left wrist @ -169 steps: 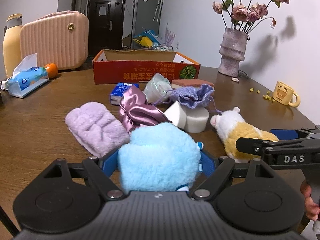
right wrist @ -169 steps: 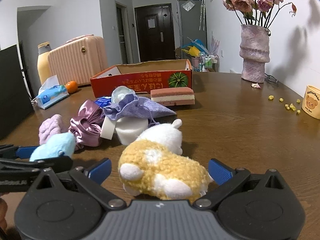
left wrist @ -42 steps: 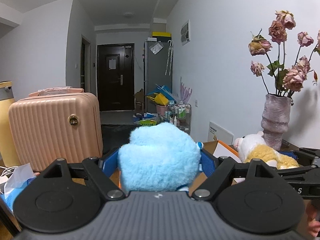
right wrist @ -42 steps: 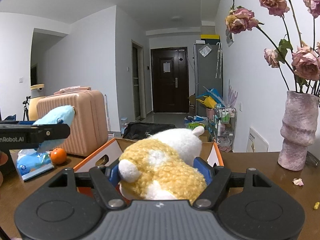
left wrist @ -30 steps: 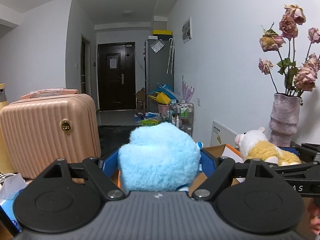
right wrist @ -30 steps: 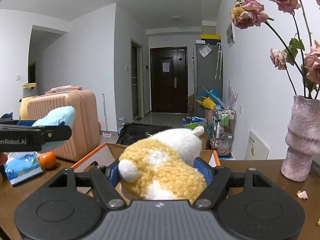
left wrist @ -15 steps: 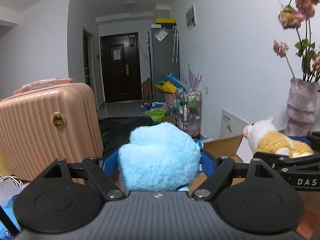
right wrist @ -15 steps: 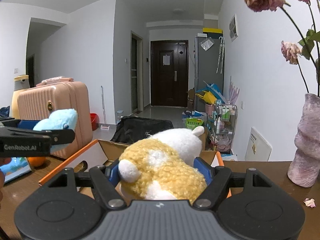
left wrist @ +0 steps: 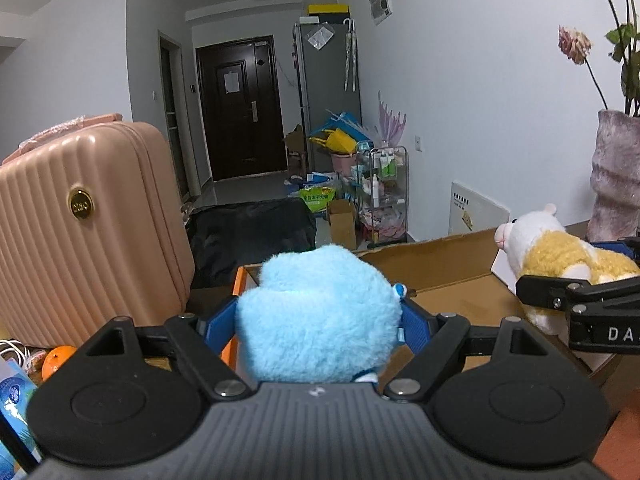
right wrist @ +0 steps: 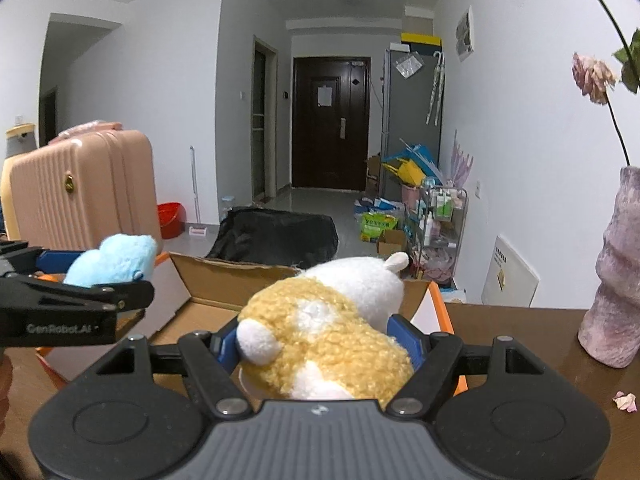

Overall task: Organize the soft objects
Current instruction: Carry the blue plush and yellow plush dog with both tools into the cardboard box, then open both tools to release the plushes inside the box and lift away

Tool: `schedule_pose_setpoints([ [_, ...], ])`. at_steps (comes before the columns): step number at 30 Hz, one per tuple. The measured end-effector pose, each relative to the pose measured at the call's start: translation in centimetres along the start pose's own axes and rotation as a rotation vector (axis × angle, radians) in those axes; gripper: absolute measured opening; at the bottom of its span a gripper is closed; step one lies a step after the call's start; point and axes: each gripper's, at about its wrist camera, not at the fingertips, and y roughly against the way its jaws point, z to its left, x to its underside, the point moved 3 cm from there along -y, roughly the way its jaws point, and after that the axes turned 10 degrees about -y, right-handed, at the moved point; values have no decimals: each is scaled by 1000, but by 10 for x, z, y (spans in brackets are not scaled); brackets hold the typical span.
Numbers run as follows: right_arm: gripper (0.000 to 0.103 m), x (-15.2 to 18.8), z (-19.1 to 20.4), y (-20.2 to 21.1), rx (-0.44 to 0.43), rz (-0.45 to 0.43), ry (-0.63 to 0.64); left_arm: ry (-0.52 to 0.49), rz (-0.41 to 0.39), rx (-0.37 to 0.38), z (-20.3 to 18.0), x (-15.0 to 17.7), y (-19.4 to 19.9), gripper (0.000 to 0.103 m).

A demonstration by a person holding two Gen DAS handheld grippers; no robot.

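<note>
The left gripper (left wrist: 320,320) is clamped on the blue plush (left wrist: 318,316), held above the near-left corner of the open cardboard box (left wrist: 436,276), which lies straight ahead and below. To its right, the right gripper (right wrist: 320,344) pinches the yellow-and-white plush (right wrist: 328,336) lengthwise, nose forward, over the box's right side. Suitcase (left wrist: 80,220) and vase (right wrist: 616,280) flank the box without obstructing a drop.

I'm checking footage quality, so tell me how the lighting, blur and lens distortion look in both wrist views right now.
Left wrist view: dim, cool indoor light, the blue plush sharp, walls and door frame bowed by the fisheye, dark corners. Right wrist view: similar flat light, the yellow and white plush in focus, the vase curved at the edge, no glare or motion blur visible.
</note>
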Motion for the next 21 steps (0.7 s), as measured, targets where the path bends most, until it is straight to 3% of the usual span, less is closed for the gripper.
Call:
schedule_pose_setpoints([
  [4, 80, 4, -3, -11, 7, 24, -7, 4, 10, 5, 0, 4, -3, 86],
  [7, 94, 7, -4, -13, 0, 36, -10, 17, 7, 2, 2, 4, -1, 103],
  [9, 103, 6, -4, -13, 20, 33, -8, 31, -1, 0, 5, 2, 3, 103],
  [21, 103, 5, -9, -7, 18, 20, -22, 69, -10, -17, 11, 1, 11, 103],
])
